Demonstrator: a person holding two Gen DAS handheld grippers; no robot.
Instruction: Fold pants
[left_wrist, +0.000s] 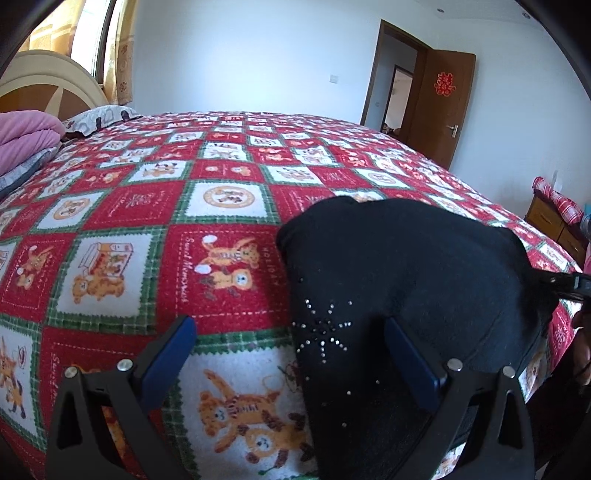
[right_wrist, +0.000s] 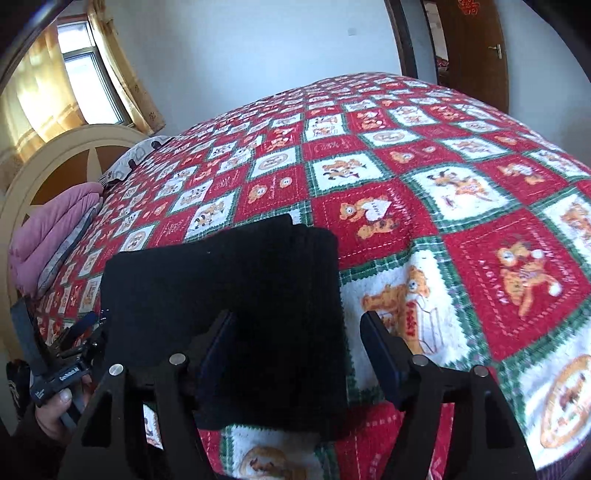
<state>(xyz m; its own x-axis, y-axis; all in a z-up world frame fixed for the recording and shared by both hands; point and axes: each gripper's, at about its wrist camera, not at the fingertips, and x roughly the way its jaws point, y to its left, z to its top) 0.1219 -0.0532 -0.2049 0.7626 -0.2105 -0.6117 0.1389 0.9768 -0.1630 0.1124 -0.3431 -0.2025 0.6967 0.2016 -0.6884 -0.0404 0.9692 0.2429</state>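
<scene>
The black pants (right_wrist: 225, 299) lie folded into a compact rectangle on the red teddy-bear bedspread (right_wrist: 461, 221), rhinestone starburst showing. The left gripper (left_wrist: 290, 354) and right gripper (right_wrist: 297, 350) both hover wide apart, holding nothing.

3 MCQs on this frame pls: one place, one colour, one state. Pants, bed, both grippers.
1. Where do the pants lie?
A. on the bedspread
B. on the floor
C. on the pillow

2. What colour are the pants?
A. pink
B. black
C. white

3. How are the left gripper and right gripper?
A. both shut on cloth
B. one shut
C. both open

A: the patchwork bedspread shows around the pants.
B: black cloth with a rhinestone star.
C: blue fingers spread apart in both wrist views.
</scene>
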